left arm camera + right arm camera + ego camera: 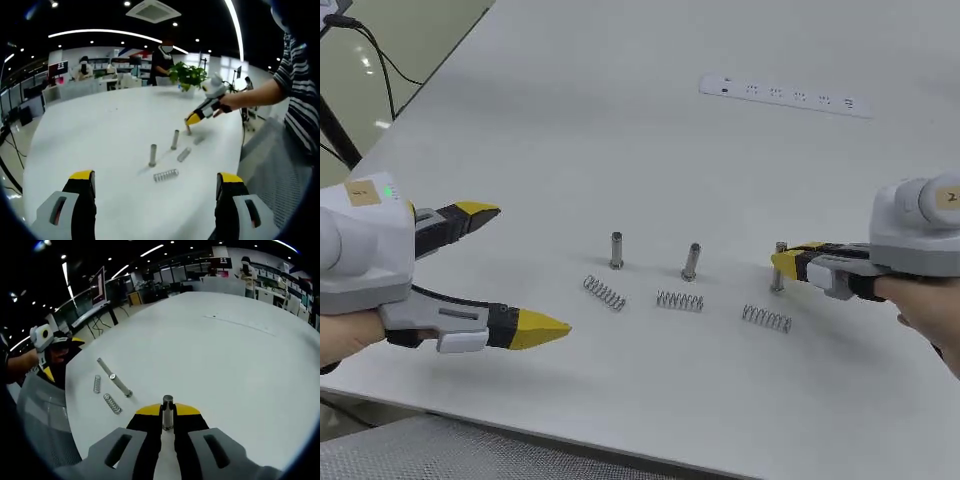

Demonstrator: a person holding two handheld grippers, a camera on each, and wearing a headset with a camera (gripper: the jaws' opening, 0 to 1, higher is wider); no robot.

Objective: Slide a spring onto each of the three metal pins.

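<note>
Three short metal pins stand in a row on the white table: left pin [616, 250], middle pin [691, 262], right pin [778, 272]. A spring lies in front of each: left spring [604, 292], middle spring [680, 301], right spring [766, 319]. My right gripper [786, 262] is shut on the right pin [167, 415], which stands upright between its yellow tips. My left gripper [515, 268] hangs wide open to the left of the row, holding nothing. The left gripper view shows the nearest pin [152, 155] and spring [165, 175] ahead of its jaws.
A white power strip [783, 96] lies at the back right of the table. The table's near edge [620, 455] runs just below the grippers. A person stands beyond the far end of the table [161, 62], next to a potted plant [187, 76].
</note>
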